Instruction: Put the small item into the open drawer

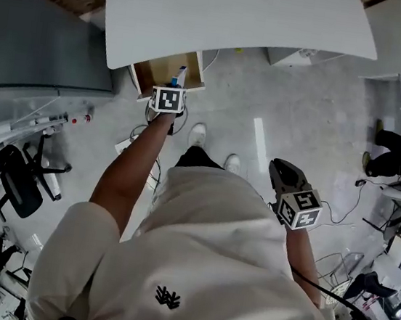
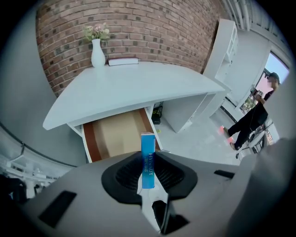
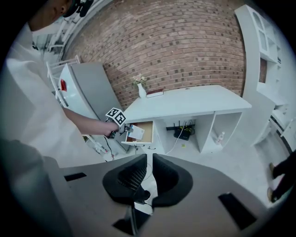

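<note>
A small blue box (image 2: 148,159) stands upright between the pads of my left gripper (image 2: 148,172), which is shut on it. In the head view that gripper (image 1: 175,85) hangs at the front edge of the open drawer (image 1: 157,69), with the box (image 1: 180,77) over the drawer's front. The drawer (image 2: 115,134) has a tan bottom with nothing lying in it, and it sticks out from under the white desk (image 2: 129,88). My right gripper (image 1: 281,168) is held back at the person's right side, far from the drawer. Its jaws (image 3: 150,159) are drawn together to a slit and hold nothing.
A white vase with flowers (image 2: 97,51) and a book (image 2: 123,60) sit at the desk's back edge by the brick wall. A grey cabinet (image 1: 33,38) stands left of the drawer, with an office chair (image 1: 21,183) nearer. A person (image 2: 252,120) stands at the right.
</note>
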{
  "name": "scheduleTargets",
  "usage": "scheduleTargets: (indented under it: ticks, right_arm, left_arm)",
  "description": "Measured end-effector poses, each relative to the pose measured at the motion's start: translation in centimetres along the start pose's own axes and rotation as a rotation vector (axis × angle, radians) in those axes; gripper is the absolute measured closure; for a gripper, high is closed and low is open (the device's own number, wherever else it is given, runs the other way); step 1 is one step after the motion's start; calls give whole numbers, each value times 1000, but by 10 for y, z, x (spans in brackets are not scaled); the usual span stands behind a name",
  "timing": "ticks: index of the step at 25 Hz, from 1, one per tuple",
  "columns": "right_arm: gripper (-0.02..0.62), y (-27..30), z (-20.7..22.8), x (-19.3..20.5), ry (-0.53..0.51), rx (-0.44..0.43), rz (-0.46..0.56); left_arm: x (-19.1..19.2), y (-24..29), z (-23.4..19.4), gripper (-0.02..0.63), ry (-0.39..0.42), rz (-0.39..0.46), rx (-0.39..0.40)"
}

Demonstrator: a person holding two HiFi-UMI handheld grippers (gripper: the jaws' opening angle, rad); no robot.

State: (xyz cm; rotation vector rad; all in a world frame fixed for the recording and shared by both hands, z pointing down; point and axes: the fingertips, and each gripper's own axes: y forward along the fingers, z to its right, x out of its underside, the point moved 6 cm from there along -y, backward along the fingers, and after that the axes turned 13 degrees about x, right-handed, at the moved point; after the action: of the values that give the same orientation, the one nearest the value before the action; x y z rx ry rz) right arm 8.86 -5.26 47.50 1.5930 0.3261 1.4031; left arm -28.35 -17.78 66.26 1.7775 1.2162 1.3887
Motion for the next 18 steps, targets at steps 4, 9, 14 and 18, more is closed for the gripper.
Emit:
scheduleTargets:
  ticks: [4,9,14,18]
  right_arm:
    - [534,4,6,10,64,68,-34]
    - [534,6,6,22,129,130,-68]
    - [534,6,6,30,173,168,-98]
    - [534,5,5,33,190,191,-124]
  left_arm:
    - [-14,40,-11,518,51,-76,-4]
    - [-25,81,-22,518,121,-151,-28]
    - [-29,115,-24,518,168,-205,-43]
    - [-31,136,-27,518,205,-241,-51]
